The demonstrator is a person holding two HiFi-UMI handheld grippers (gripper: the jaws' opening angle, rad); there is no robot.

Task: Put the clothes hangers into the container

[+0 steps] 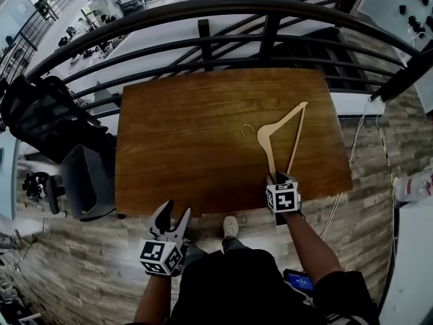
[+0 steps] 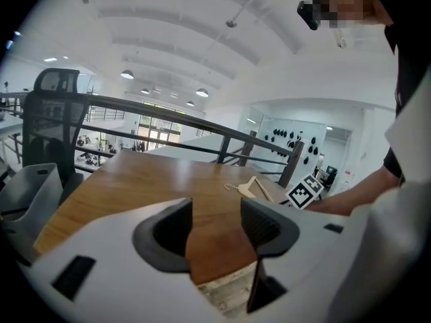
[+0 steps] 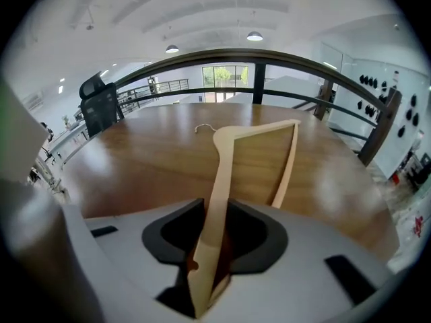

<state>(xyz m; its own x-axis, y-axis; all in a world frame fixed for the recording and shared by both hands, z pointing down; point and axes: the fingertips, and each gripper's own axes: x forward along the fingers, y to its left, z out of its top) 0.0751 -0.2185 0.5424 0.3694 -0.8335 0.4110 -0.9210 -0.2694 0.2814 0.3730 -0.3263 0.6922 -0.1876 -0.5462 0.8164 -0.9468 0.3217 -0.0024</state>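
A pale wooden clothes hanger (image 1: pixel 270 137) lies on the right half of the brown table (image 1: pixel 183 141), its metal hook pointing left. My right gripper (image 1: pixel 276 179) is at the table's near edge, shut on the near end of one hanger arm; in the right gripper view the hanger (image 3: pixel 222 173) runs between both pads of the right gripper (image 3: pixel 217 237). My left gripper (image 1: pixel 176 215) hovers just off the table's front edge, open and empty; the left gripper (image 2: pixel 215 231) frames bare tabletop. The grey container (image 1: pixel 88 181) stands on the floor left of the table.
A dark metal railing (image 1: pixel 203 46) curves behind the table's far edge. A black office chair (image 1: pixel 40 114) sits beyond the container. The person's shoe (image 1: pixel 231 226) shows under the front edge. Wood-plank floor surrounds the table; a white unit (image 1: pixel 413 263) stands at the right.
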